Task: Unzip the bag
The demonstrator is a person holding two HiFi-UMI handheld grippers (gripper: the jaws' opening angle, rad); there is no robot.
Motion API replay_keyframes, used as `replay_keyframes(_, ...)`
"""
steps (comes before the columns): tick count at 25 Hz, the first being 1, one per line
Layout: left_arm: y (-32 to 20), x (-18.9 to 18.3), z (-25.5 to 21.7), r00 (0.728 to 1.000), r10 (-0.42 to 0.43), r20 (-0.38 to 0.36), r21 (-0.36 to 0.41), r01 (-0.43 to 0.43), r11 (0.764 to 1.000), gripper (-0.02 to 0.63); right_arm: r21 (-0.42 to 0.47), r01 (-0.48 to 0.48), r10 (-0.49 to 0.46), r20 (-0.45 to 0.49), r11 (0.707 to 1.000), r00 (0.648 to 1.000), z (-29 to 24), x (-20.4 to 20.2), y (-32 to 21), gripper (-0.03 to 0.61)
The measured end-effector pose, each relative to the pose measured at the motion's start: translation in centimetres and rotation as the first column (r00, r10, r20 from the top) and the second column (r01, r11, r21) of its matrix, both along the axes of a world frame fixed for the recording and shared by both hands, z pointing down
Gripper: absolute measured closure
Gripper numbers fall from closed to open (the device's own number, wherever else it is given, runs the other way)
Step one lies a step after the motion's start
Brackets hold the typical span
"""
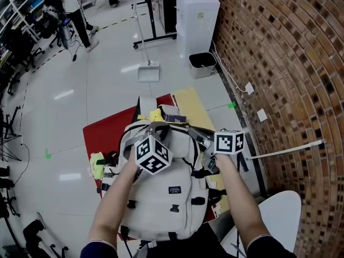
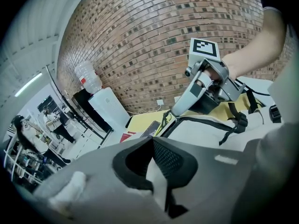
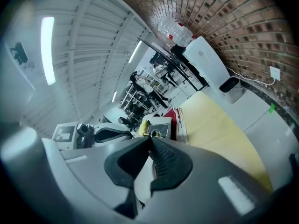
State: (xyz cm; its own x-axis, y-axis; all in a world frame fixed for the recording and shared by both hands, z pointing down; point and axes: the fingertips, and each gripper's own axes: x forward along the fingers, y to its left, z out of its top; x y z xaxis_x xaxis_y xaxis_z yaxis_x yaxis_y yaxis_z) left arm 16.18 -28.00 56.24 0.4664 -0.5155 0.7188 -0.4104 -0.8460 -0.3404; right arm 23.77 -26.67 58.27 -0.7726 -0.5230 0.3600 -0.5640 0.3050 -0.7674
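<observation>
A water dispenser [image 1: 197, 23], a black bin [image 1: 202, 62] and a dustpan [image 1: 148, 72] are standing on the floor beyond the table by the brick wall [image 1: 279, 63], and nothing is blocking the bag's top.

The cream bag [image 1: 172, 198] is lying on a red mat [image 1: 107, 132] and a yellow mat [image 1: 191, 103], its black straps and buckles facing up. The 2 grippers are meeting at its upper edge: the left gripper [image 1: 155, 127] and right gripper [image 1: 189, 129] are each pinching a pale sliver of it, tips together.
</observation>
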Motion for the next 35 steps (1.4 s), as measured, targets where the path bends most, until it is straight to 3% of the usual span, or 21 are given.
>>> replay_keyframes(3,-1.3,-2.8,-0.8,0.996,-0.079,0.034,0.04,0.078,0.996,0.611,-0.012,-0.056,0.056,-0.012,0.998,0.998,0.5,1.5,1.1,0.555)
replay_keyframes(6,-1.6,-4.7,-1.2,0.994,-0.11,0.012,0.02,0.11,0.994,0.611,0.047,-0.034,0.035,-0.031,0.998,0.999,-0.1,1.4,1.8,0.554)
replay_keyframes(10,-0.3,-3.3,-0.3,0.998,-0.059,-0.003,-0.003,0.059,0.998,0.609,0.161,0.083,-0.049,-0.209,0.983,0.977,-0.6,1.6,2.1,0.483)
replay_keyframes(12,0.1,-2.0,0.2,0.999,-0.032,-0.004,-0.005,0.032,0.999,0.609,0.228,0.18,-0.096,-0.336,0.957,0.937,-0.9,2.4,2.1,0.48)
replay_keyframes(13,0.2,-1.5,0.4,1.0,-0.021,-0.004,-0.006,0.021,1.0,0.609,0.259,0.251,-0.125,-0.421,0.933,0.899,-0.9,2.7,2.0,0.48)
replay_keyframes(15,0.4,-0.5,0.9,1.0,-0.006,-0.006,-0.013,0.006,1.0,0.607,0.292,0.43,-0.19,-0.595,0.854,0.781,-0.4,2.9,1.8,0.488)
replay_keyframes(19,0.4,0.7,1.4,0.999,-0.008,-0.036,-0.057,0.006,0.998,0.607,0.234,0.743,-0.308,-0.802,0.627,0.512,1.2,2.0,1.8,0.489)
replay_keyframes(21,0.5,1.1,1.8,0.999,-0.007,-0.049,-0.093,0.003,0.996,0.607,0.19,0.833,-0.33,-0.855,0.519,0.4,2.1,1.8,1.6,0.489)
replay_keyframes(22,0.6,1.3,2.0,0.999,0.0,-0.054,-0.117,-0.006,0.993,0.59,0.173,0.865,-0.331,-0.874,0.47,0.355,2.4,1.7,1.4,0.488)
replay_keyframes(23,0.8,1.6,2.2,0.998,0.01,-0.06,-0.141,-0.019,0.99,0.532,0.157,0.893,-0.332,-0.89,0.421,0.313,2.7,1.7,1.2,0.486)
replay_keyframes(26,1.1,2.3,2.1,0.996,0.042,-0.077,-0.178,-0.056,0.982,0.503,0.077,0.961,-0.36,-0.917,0.266,0.173,3.8,1.6,1.1,0.449)
replay_keyframes(28,1.0,2.7,2.1,0.996,0.061,-0.071,-0.185,-0.073,0.98,0.492,0.041,0.982,-0.377,-0.92,0.182,0.108,4.2,1.4,1.2,0.436)
replay_keyframes(31,0.8,3.1,2.6,0.995,0.083,-0.047,-0.194,-0.091,0.977,0.488,0.017,0.998,-0.372,-0.928,0.066,0.041,4.4,0.7,1.6,0.436)
replay_keyframes(33,0.7,3.2,3.0,0.995,0.092,-0.033,-0.197,-0.097,0.976,0.488,-0.021,1.0,-0.332,-0.943,-0.019,-0.027,4.7,0.5,1.9,0.468)
replay_keyframes(35,0.5,3.2,3.3,0.995,0.096,-0.022,-0.196,-0.099,0.976,0.488,-0.054,0.995,-0.282,-0.957,-0.079,-0.074,5.1,0.4,1.7,0.545)
